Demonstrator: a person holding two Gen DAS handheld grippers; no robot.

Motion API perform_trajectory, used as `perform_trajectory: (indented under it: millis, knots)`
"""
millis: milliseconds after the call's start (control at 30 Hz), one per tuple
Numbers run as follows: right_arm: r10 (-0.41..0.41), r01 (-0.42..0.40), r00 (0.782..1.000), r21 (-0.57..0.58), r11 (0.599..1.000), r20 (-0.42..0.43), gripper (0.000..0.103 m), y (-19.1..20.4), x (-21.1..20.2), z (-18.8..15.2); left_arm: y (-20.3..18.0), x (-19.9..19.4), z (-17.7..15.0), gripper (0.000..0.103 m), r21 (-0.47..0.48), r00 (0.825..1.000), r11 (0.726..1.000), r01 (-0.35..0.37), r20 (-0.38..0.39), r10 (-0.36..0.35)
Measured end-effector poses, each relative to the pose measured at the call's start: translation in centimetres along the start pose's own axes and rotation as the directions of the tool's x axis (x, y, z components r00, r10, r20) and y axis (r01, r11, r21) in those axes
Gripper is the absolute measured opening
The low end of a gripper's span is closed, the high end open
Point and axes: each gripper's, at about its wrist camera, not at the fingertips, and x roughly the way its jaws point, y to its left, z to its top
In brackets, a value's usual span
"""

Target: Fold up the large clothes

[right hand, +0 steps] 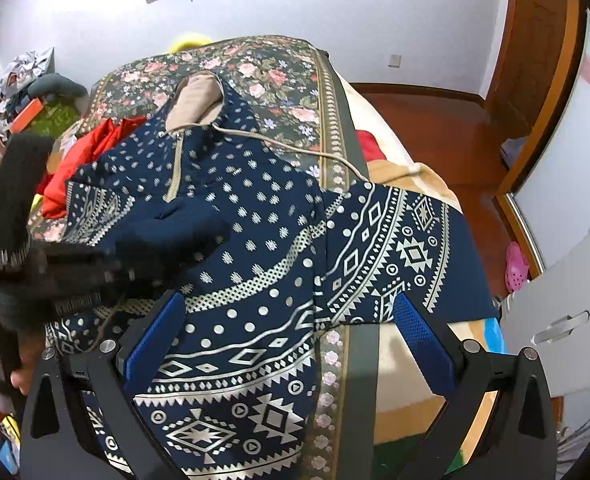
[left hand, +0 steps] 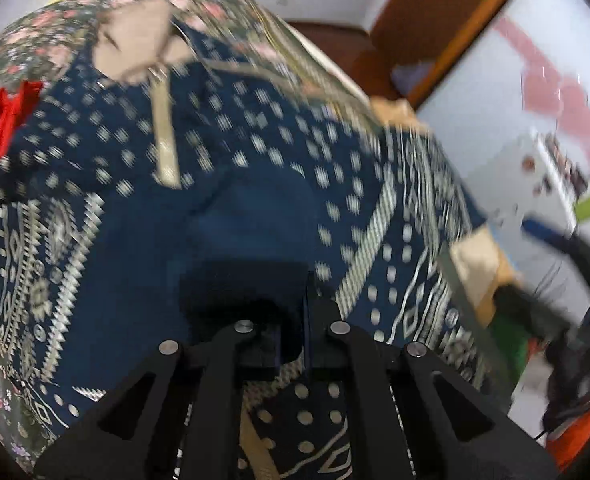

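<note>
A navy hoodie point(right hand: 263, 216) with a white geometric print and a beige hood lining lies spread on a floral bedspread point(right hand: 279, 76). In the left wrist view my left gripper point(left hand: 291, 320) is shut on a plain navy sleeve cuff point(left hand: 255, 216) of the hoodie point(left hand: 107, 148), lifted over the chest; the view is motion-blurred. It shows from the side in the right wrist view point(right hand: 107, 268). My right gripper point(right hand: 291, 340) is open and empty above the hoodie's lower hem, blue pads wide apart. The other sleeve point(right hand: 399, 256) lies out to the right.
A red garment point(right hand: 91, 156) lies at the bed's left by the hoodie's shoulder. The bed's right edge drops to a wooden floor point(right hand: 435, 128). A wardrobe with sliding doors point(right hand: 567, 168) stands on the right. Clutter is piled at the far left point(right hand: 27, 92).
</note>
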Motion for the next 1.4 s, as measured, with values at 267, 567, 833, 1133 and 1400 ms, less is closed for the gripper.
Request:
perform_trajectory:
  millis: [267, 567, 833, 1133, 1400]
  knots:
    - [-0.003, 0.003, 1.000, -0.019, 1.000, -0.002, 0.103, 0.6, 0.1, 0.3, -1.1, -1.8, -1.8, 0.045, 0.080, 1.000, 0.997, 0.007, -0.019, -0.006]
    - [0.049, -0.046, 0.998, -0.075, 0.996, 0.038, 0.103, 4.0, -0.3, 2.6, 2.0, -9.9, -3.5, 0.068, 0.073, 0.981, 0.990, -0.119, 0.164, 0.106]
    - [0.053, -0.053, 0.999, -0.214, 0.975, -0.008, 0.103, 9.6, 2.2, 3.2, 10.1, -13.8, -5.4, 0.081, -0.086, 0.928, 0.960, -0.266, 0.246, 0.280]
    - [0.033, -0.073, 0.991, -0.321, 0.944, -0.128, 0.099, 14.7, 7.8, 2.9, 17.4, -11.5, -9.7, 0.081, -0.197, 0.917, 0.918, -0.344, 0.137, 0.373]
    - [-0.012, -0.076, 0.977, -0.399, 0.914, -0.212, 0.087, 17.2, 12.6, 3.1, 20.7, -8.2, -12.7, 0.081, -0.229, 0.922, 0.901, -0.369, 0.034, 0.387]
